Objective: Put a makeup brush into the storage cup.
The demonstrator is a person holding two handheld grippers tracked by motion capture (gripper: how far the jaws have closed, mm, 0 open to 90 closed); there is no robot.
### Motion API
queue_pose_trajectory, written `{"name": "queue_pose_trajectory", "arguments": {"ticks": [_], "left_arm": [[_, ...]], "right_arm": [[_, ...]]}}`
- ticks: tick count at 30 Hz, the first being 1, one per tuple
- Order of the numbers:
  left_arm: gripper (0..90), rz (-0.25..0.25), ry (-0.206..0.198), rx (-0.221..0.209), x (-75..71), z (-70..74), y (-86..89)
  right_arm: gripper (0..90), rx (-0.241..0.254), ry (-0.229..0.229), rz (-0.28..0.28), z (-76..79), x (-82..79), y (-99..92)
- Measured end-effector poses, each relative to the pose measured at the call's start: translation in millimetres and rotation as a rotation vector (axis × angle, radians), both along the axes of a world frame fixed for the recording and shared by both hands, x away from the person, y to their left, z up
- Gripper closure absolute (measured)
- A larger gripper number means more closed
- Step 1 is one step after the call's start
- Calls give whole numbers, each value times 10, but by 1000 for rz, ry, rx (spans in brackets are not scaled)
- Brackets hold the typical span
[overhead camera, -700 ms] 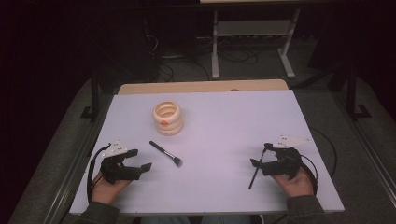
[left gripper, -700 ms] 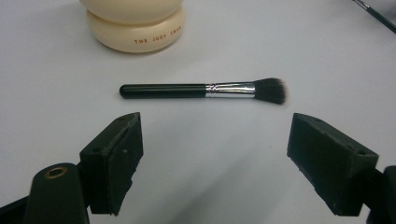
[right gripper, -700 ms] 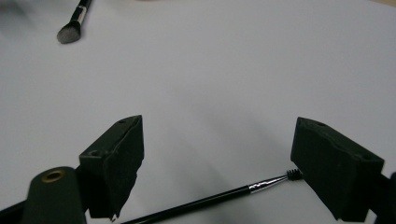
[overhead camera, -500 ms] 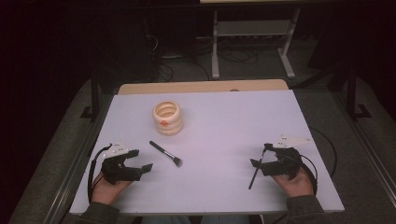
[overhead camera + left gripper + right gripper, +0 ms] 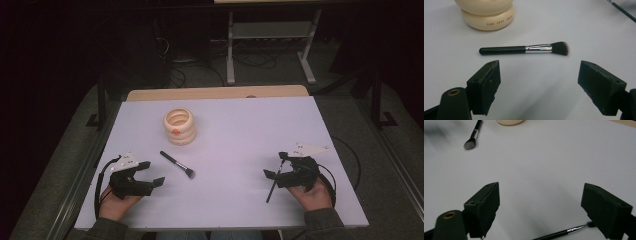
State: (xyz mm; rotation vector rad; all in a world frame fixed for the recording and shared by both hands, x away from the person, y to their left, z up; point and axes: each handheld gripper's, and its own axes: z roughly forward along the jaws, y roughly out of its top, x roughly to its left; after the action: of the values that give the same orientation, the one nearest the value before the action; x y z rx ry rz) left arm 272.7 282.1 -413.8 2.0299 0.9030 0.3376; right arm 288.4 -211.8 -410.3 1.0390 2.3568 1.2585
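White tabletop (image 5: 240,150) carries a cream ringed jar (image 5: 179,126) lettered "THE JUDY SWAN"; left gripper (image 5: 146,176) and right gripper (image 5: 276,165) are held with jaws apart, empty.

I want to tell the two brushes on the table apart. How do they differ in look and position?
The powder brush has a thick black handle and a full, dark bristle head; the thin brush has a slim handle and a tiny spiral tip. The powder brush lies ahead of the left gripper, clear of its fingers; the thin brush lies close beside the right gripper, its tip at one finger. Both have black handles, silver ferrules, and lie flat on the white table.
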Motion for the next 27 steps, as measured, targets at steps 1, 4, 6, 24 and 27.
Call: {"name": "queue_pose_trajectory", "arguments": {"ticks": [1, 4, 6, 24, 27], "left_arm": [[180, 2, 1, -3, -2, 0, 2], [180, 2, -2, -7, -1, 6, 10], [180, 4, -2, -13, -3, 12, 15], [171, 6, -2, -36, -51, 60, 38], [171, 9, 1, -43, -53, 59, 46]], "right_arm": [[142, 3, 1, 3, 5, 4, 7], [139, 0, -5, 11, 19, 16, 38], [138, 3, 2, 18, 33, 22, 63], [138, -1, 28, 58, 94, 52, 259], [138, -1, 31, 64, 107, 61, 305]]}}
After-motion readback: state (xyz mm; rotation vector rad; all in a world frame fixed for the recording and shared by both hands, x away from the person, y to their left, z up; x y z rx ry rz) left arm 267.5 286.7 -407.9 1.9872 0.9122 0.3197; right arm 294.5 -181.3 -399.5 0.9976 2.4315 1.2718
